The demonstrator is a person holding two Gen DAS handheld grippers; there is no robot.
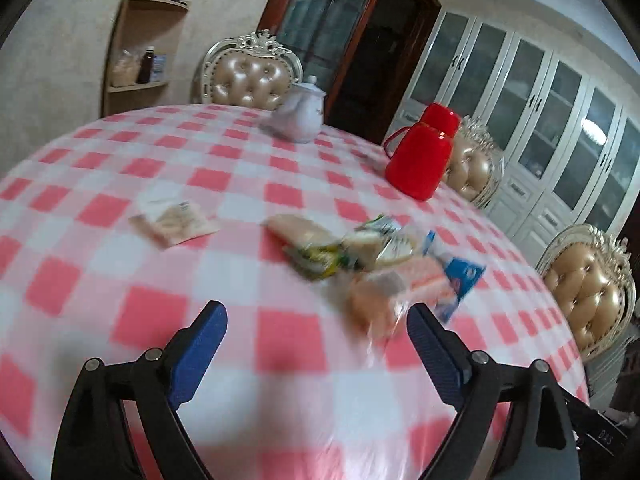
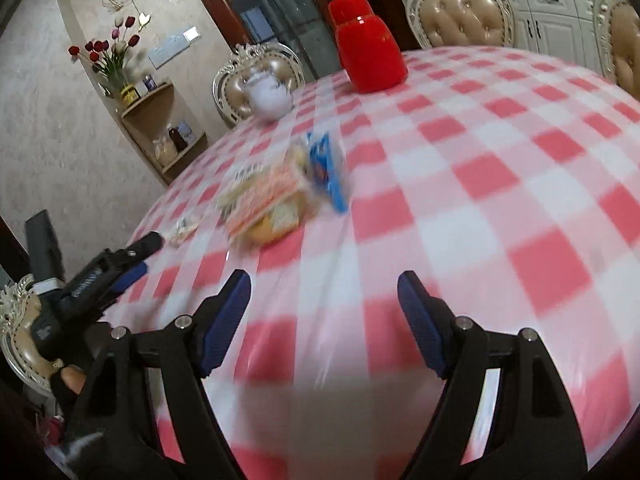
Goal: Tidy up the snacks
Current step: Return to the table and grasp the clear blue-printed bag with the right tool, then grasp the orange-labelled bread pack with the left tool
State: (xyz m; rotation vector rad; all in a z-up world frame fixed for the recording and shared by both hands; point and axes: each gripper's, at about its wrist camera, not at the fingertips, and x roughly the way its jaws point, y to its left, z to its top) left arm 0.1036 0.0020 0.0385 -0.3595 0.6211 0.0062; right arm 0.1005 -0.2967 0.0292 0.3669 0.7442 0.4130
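Here, both blue-padded claws, left and right, hover spread apart and empty, probably readied for grasping, with the jumbled heap of crinkly plastic snack packets lying just ahead on the pink-checked tablecloth.

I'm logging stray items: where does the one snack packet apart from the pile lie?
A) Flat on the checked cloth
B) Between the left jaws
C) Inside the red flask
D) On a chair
A: the lone packet lies flat on the checked cloth, left of the snack pile.
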